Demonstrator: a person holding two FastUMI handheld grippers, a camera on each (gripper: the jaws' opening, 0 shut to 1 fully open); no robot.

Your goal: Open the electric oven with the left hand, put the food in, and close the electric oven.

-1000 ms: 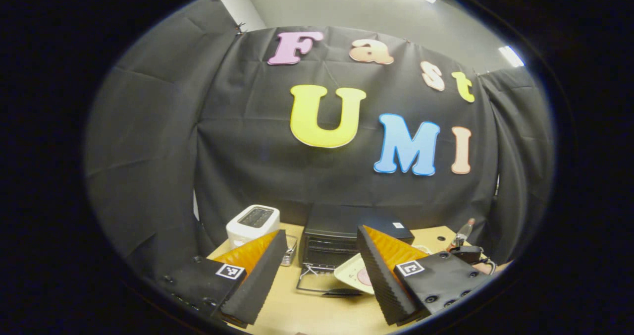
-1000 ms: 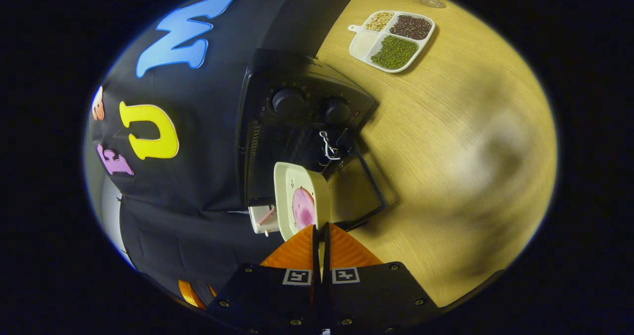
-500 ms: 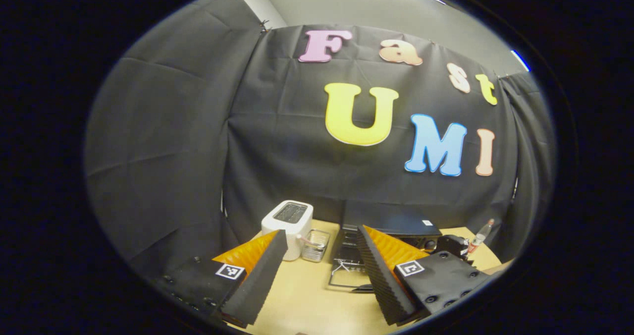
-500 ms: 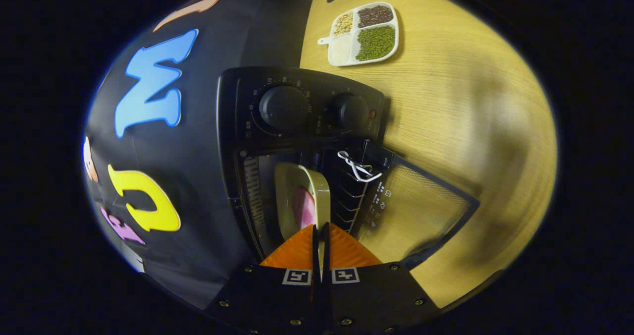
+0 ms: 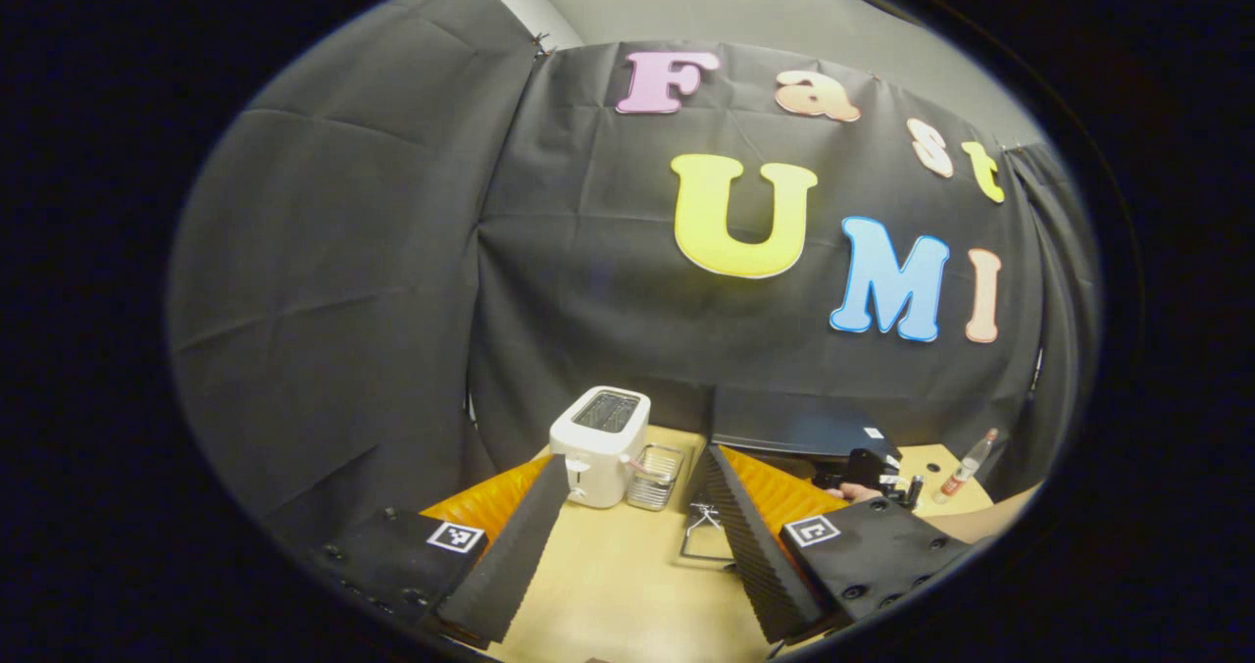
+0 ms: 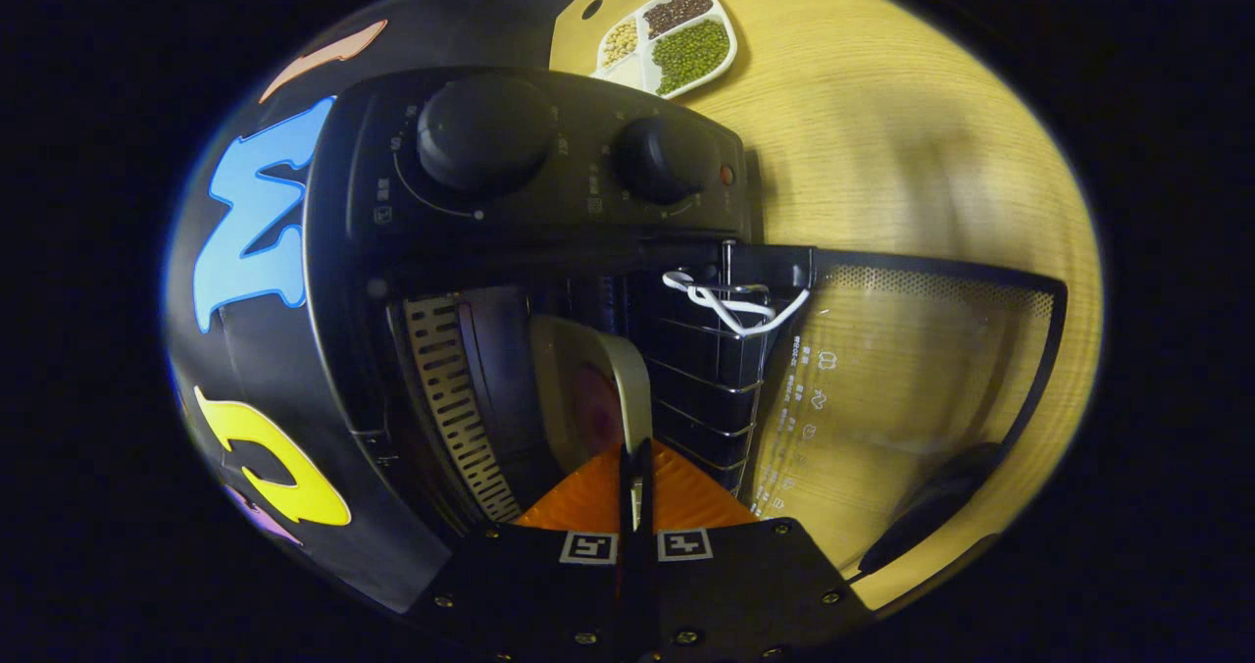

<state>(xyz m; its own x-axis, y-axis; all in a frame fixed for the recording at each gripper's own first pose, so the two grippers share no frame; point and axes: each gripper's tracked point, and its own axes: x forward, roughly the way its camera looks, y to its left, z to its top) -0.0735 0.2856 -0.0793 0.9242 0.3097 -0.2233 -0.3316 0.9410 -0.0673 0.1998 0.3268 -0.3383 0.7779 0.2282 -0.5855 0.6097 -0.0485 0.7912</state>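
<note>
In the right gripper view the black electric oven [image 6: 549,182] looms close, its glass door [image 6: 902,369] swung fully open onto the table. A cream plate [image 6: 588,388] with a pink slice of food [image 6: 593,408] sits partly inside the oven cavity, and my right gripper [image 6: 634,455] is shut on the plate's near rim. In the left gripper view my left gripper [image 5: 632,545] is open and holds nothing, hovering over the table well in front of the oven [image 5: 794,426]. The right gripper [image 5: 868,469] and a hand show by the oven's front.
A white toaster [image 5: 600,439] and a small wire basket [image 5: 655,475] stand left of the oven. A divided tray of beans [image 6: 672,37] lies beyond the oven on the wooden table [image 6: 882,143]. A bottle [image 5: 966,459] stands at the far right.
My right gripper has carried the plate forward from in front of the oven into its cavity. My left gripper has turned left, so the oven slid right in its view.
</note>
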